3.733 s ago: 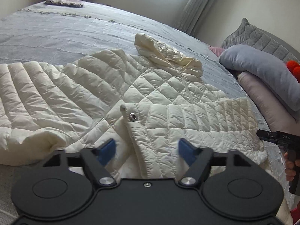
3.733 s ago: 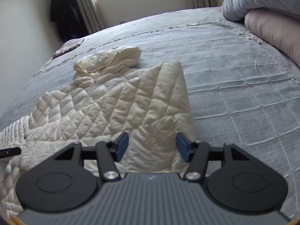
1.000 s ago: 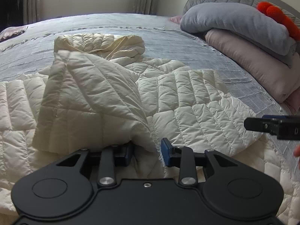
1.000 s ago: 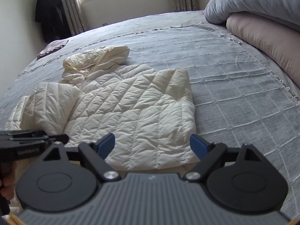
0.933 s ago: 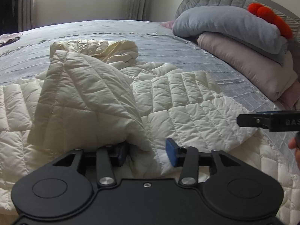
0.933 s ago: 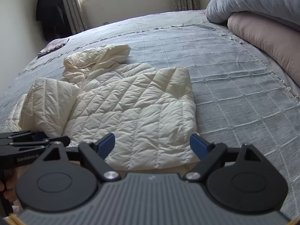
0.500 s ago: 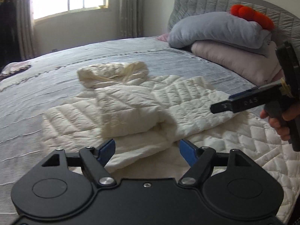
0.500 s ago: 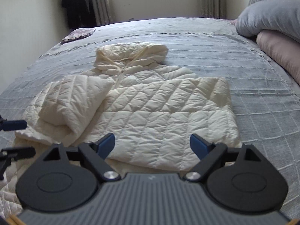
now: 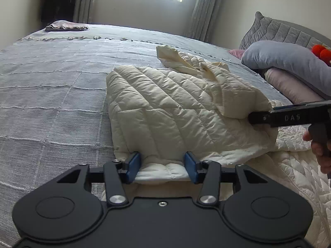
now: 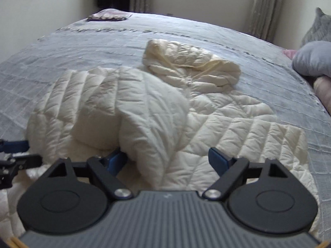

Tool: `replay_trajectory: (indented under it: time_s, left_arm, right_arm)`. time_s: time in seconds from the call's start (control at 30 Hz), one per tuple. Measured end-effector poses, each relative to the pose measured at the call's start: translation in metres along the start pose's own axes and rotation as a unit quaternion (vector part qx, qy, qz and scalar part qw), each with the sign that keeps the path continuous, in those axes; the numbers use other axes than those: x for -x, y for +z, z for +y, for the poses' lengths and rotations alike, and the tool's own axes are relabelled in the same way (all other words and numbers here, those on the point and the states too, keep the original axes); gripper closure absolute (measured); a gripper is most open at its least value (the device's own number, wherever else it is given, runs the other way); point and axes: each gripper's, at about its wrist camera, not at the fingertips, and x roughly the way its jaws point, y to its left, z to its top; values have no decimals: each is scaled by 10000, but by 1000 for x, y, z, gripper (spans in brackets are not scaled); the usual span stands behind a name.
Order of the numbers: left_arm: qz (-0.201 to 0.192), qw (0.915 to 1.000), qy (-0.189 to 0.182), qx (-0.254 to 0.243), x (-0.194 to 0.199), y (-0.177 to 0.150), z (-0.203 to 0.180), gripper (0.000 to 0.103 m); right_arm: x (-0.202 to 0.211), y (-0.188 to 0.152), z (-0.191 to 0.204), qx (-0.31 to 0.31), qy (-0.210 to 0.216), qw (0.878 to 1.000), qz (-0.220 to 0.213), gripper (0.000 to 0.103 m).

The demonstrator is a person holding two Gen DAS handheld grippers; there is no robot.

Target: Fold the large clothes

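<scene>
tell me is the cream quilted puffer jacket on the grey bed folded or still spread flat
Partly folded. On the cream quilted puffer jacket, one sleeve lies doubled over the body and its hood remains spread out on the grey bedspread.

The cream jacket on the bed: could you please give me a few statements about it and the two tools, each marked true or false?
1. The cream quilted jacket lies on a grey bedspread. True.
2. The left tool is shut with nothing between its blue pads. False: it is open, and a white hem edge of the jacket sits between the pads.
3. The jacket's hood lies at the end far from both tools. True.
4. The right tool is clamped shut on the hood. False: it is open, at the near part of the jacket beside a folded sleeve.
5. A grey pillow rests on top of a pink one. True.
</scene>
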Motion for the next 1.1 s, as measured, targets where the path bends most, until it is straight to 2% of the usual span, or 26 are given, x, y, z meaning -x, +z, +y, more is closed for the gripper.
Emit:
replay_trajectory:
  time_s: [0.07,0.13,0.23,0.33,0.4,0.47,0.5,0.53,0.57,0.63,0.67,0.7,0.73,0.9,1.0,1.1]
  left_arm:
    - [-9,10000,-46,16,0,-1,1,56]
    - [-14,9999,-116,55,1,-1,2,55]
    - [-30,9999,-117,-13,2,-1,0,54]
    - [-65,9999,-97,-50,7,0,-3,54]
    - [-134,9998,-130,4,12,2,-2,54]
    - [-242,9995,-178,66,18,5,-2,54]
    - [-301,9993,-179,93,21,6,-2,54]
    - [-367,9991,-181,106,24,7,-2,54]
    - [-444,9988,-180,107,27,8,-3,54]
    - [-593,9980,-198,88,31,9,-5,54]
    - [-646,9977,-196,88,32,9,-6,54]
    - [-665,9975,-201,86,32,9,-7,54]
    - [-637,9977,-211,82,30,8,-7,54]
    - [-29,10000,-20,-87,2,0,-7,54]
    - [-1,9998,49,-171,-3,-4,-8,54]
    - [36,9997,130,-197,8,-1,-12,51]
  right_arm:
    - [7,-4,-32,-351,-150,9993,-42,18]
    - [14,-12,-65,-723,-105,9973,44,16]
    - [33,-30,-111,-1345,331,9903,98,13]
    - [50,-46,-141,-1648,457,9853,11,13]
    - [55,-52,-160,-2033,651,9769,-65,13]
    - [52,-54,-173,-2457,959,9645,-142,14]
    - [49,-53,-176,-2604,1066,9594,-184,19]
    - [45,-52,-177,-2695,1107,9564,-223,29]
    - [38,-50,-175,-2725,1127,9553,-221,33]
    - [23,-45,-169,-2697,1104,9565,-167,51]
    - [17,-44,-164,-2638,1071,9585,-123,56]
    - [12,-44,-157,-2511,978,9630,-56,71]
    - [6,-44,-151,-2353,875,9680,34,79]
    - [8,-51,-128,-1828,277,9822,319,84]
    - [9,-57,-118,-1420,86,9886,498,83]
    - [15,-52,-112,-1176,19,9914,569,78]
